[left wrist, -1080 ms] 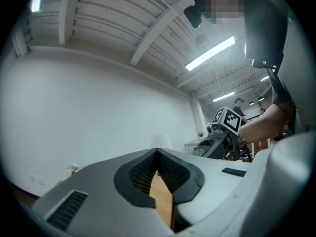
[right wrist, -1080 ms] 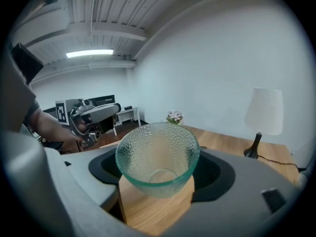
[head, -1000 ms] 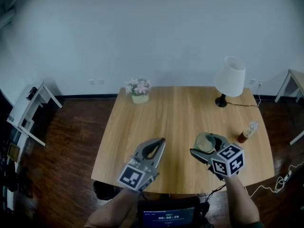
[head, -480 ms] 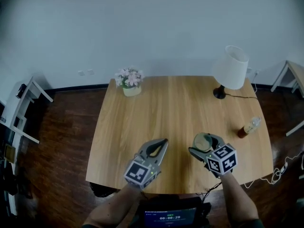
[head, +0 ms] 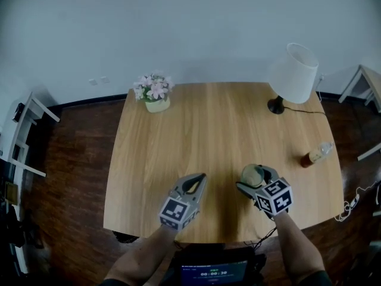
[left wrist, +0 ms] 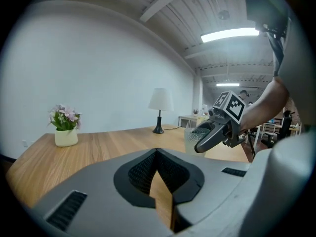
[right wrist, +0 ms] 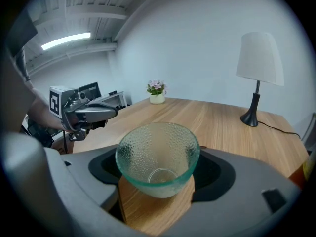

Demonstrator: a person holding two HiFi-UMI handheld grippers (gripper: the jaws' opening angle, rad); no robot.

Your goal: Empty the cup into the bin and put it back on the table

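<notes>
Office: ceiling strip light (left wrist: 229,34), side desk (head: 370,76)

Dark rectangular screen (head: 215,271), behind the jaws of the left gripper (head: 196,181) and right gripper (head: 255,176), nearest the person: green digits, apparently 00:00:30, beneath a fainter illegible line.

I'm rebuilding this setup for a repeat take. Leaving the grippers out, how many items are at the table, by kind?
Glass cup: 1
Potted flowers: 1
Table lamp: 1
Bottle: 1
Total: 4
</notes>
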